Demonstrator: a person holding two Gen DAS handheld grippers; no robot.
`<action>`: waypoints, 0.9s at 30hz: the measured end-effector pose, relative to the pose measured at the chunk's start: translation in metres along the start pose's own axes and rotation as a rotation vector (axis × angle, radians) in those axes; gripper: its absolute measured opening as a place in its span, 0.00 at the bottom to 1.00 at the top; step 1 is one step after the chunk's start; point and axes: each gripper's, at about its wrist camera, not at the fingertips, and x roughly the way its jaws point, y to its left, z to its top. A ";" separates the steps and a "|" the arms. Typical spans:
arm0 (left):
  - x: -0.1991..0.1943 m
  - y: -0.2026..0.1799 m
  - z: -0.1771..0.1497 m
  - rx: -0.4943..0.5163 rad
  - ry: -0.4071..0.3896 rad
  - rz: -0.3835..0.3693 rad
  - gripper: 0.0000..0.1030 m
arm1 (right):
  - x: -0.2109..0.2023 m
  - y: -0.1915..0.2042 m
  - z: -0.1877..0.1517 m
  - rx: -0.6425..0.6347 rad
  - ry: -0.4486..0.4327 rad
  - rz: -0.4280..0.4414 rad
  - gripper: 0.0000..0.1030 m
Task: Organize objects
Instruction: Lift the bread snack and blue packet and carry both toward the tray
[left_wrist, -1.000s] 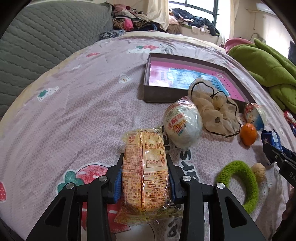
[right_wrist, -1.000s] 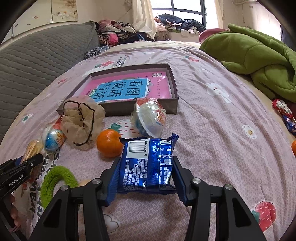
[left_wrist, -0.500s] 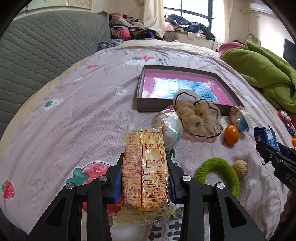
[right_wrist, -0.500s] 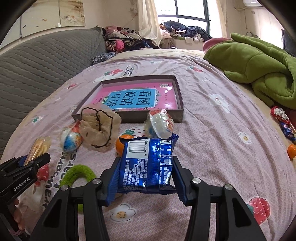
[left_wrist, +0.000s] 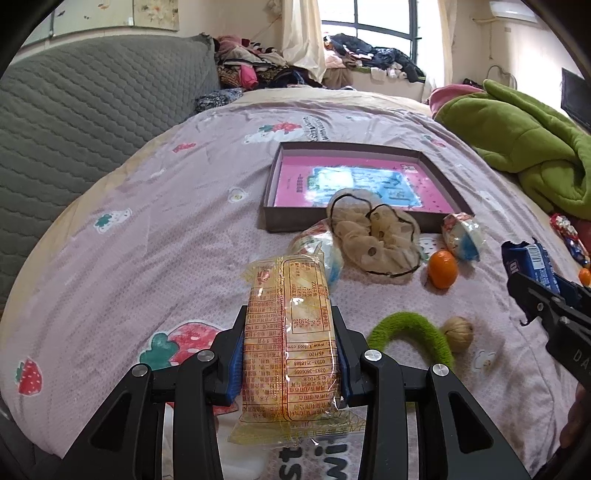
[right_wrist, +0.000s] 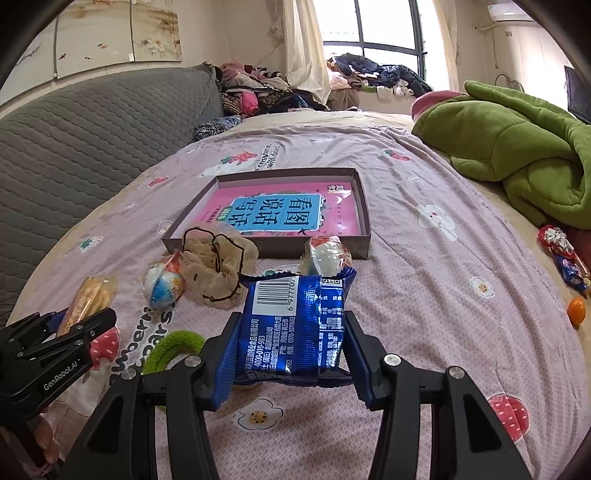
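My left gripper (left_wrist: 290, 350) is clamping a yellow biscuit pack (left_wrist: 290, 332); my right gripper (right_wrist: 291, 347) is squeezing a blue snack packet (right_wrist: 295, 325). Both are hanging above the pink bedsheet (left_wrist: 147, 240), with the shallow box (right_wrist: 364, 210) lying beyond the scrunchie (left_wrist: 373, 236) and orange (left_wrist: 442, 268).

Black tongs (left_wrist: 290, 350), blue ribbed pads (right_wrist: 226, 363), silver screws, white lettering.
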 end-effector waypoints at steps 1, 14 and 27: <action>-0.001 -0.002 0.001 0.001 -0.002 -0.001 0.39 | -0.002 0.001 0.000 -0.002 -0.004 0.002 0.50; -0.021 -0.020 0.023 -0.016 -0.063 -0.011 0.39 | -0.024 0.007 0.017 -0.009 -0.068 0.010 0.50; -0.026 -0.016 0.059 -0.014 -0.114 0.011 0.39 | -0.030 0.010 0.047 -0.051 -0.104 0.021 0.50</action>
